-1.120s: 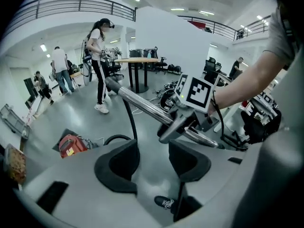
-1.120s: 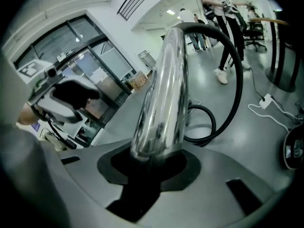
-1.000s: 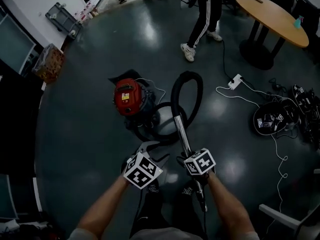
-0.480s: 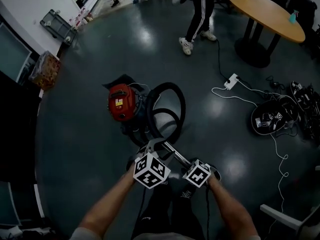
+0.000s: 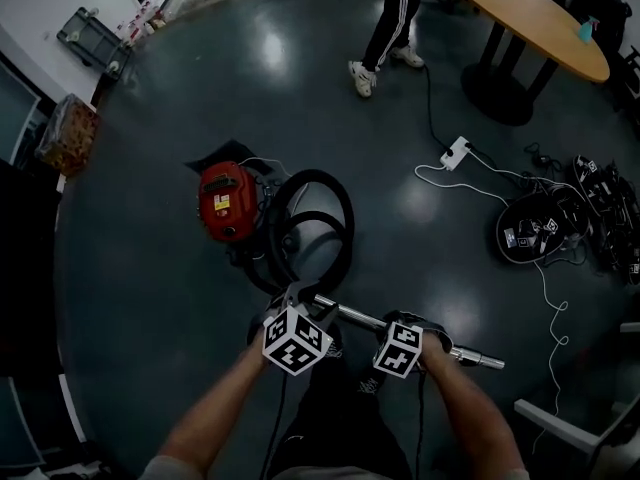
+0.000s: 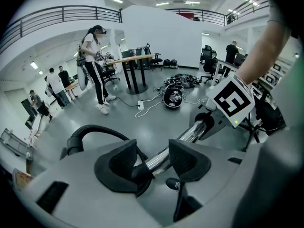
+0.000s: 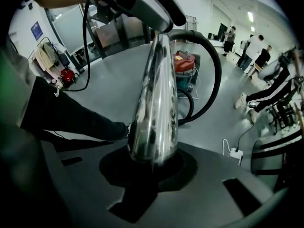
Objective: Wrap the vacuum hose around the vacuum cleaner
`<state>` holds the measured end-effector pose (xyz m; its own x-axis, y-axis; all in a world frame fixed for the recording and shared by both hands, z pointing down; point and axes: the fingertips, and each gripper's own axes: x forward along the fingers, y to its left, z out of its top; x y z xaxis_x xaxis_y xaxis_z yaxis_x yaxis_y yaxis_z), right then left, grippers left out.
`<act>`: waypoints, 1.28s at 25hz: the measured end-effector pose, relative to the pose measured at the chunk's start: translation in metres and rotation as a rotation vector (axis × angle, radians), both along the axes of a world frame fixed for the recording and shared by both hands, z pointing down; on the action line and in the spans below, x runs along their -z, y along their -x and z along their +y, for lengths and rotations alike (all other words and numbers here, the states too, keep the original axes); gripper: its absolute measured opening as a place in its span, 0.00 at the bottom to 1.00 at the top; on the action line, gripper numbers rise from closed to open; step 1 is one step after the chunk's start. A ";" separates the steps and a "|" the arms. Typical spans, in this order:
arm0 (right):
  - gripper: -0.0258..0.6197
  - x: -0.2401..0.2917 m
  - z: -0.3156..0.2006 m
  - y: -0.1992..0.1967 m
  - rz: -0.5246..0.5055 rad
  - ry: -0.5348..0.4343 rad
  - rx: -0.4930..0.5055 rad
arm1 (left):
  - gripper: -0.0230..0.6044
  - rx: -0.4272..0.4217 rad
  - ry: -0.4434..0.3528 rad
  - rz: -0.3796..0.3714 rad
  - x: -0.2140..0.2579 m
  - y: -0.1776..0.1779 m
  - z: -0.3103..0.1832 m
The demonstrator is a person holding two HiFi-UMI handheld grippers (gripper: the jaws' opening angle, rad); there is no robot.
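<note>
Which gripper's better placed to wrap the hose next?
Left, probably: left gripper holds the wand at the hose end, nearest the vacuum cleaner; right gripper, jaws just closing on the wand, is farther out.

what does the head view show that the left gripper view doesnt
Only the head view: the red vacuum cleaner. Only the left gripper view: how the left gripper clamps the metal tube, plus a balcony railing. Both: the tube, the black hose and the round table.
</note>
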<state>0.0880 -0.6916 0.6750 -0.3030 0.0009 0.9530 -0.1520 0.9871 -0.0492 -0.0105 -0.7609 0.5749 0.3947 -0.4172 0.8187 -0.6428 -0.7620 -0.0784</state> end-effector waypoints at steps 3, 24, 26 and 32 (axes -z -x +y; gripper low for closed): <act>0.17 -0.013 -0.015 0.000 0.046 -0.039 0.053 | 0.39 -0.019 0.036 0.004 -0.025 0.006 -0.004; 0.17 -0.213 -0.089 -0.013 0.195 -0.288 0.406 | 0.39 0.038 0.143 0.119 -0.245 0.016 -0.023; 0.17 -0.237 -0.092 -0.012 0.192 -0.290 0.427 | 0.39 0.033 0.152 0.114 -0.270 0.016 -0.023; 0.17 -0.310 -0.102 -0.004 0.172 -0.285 0.440 | 0.39 0.048 0.149 0.101 -0.340 0.028 -0.033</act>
<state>0.0924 -0.7939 0.9847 -0.1717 -0.1728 0.9699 0.2960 0.9300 0.2181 -0.0381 -0.7943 0.9147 0.4607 -0.3149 0.8298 -0.6778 -0.7284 0.0999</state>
